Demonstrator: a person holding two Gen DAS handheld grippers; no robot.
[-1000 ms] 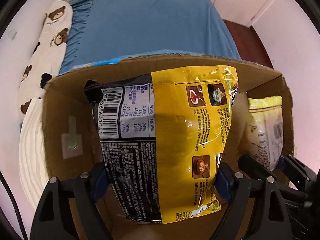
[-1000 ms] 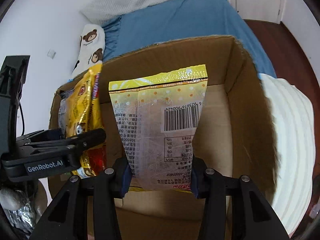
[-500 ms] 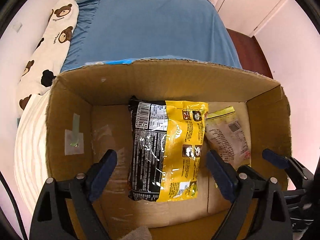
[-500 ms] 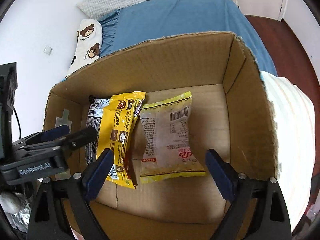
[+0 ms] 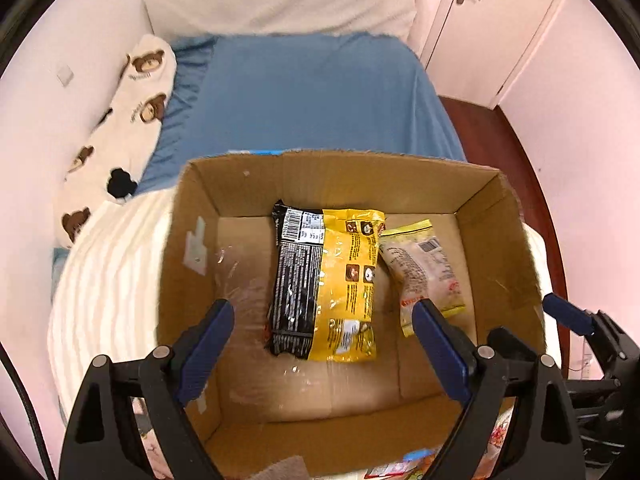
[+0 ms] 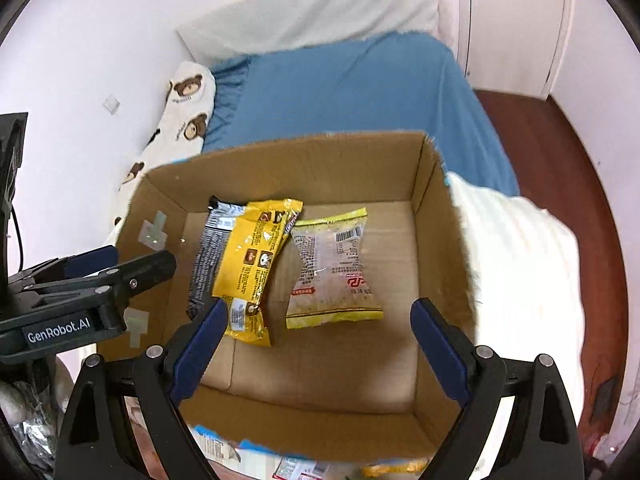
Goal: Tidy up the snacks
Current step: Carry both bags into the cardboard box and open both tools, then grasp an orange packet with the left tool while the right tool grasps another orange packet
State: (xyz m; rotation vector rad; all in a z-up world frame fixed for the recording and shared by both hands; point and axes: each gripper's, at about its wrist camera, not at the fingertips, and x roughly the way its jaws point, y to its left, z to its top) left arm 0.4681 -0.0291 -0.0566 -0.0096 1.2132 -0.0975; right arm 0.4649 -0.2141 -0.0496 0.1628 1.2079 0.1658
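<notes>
An open cardboard box (image 5: 404, 172) (image 6: 304, 156) sits on the bed. A yellow and black snack packet (image 5: 328, 284) (image 6: 244, 268) lies flat on its floor. A pale yellow see-through snack packet (image 5: 424, 272) (image 6: 332, 268) lies to its right, touching it. My left gripper (image 5: 324, 344) is open and empty, above the box's near side. My right gripper (image 6: 316, 344) is open and empty, above the box's near edge. The left gripper also shows in the right wrist view (image 6: 116, 268) at the left.
The box rests on a white ribbed cushion (image 5: 108, 276) (image 6: 524, 272) on a blue bed (image 5: 304, 100) (image 6: 352, 92). A bear-print pillow (image 5: 120, 128) (image 6: 180, 120) lies along the left wall. More snack packets (image 6: 304, 468) (image 5: 404, 468) lie below the box's near edge.
Both grippers opened and let their packets fall flat into the box. Both then lifted up and back from the box.
</notes>
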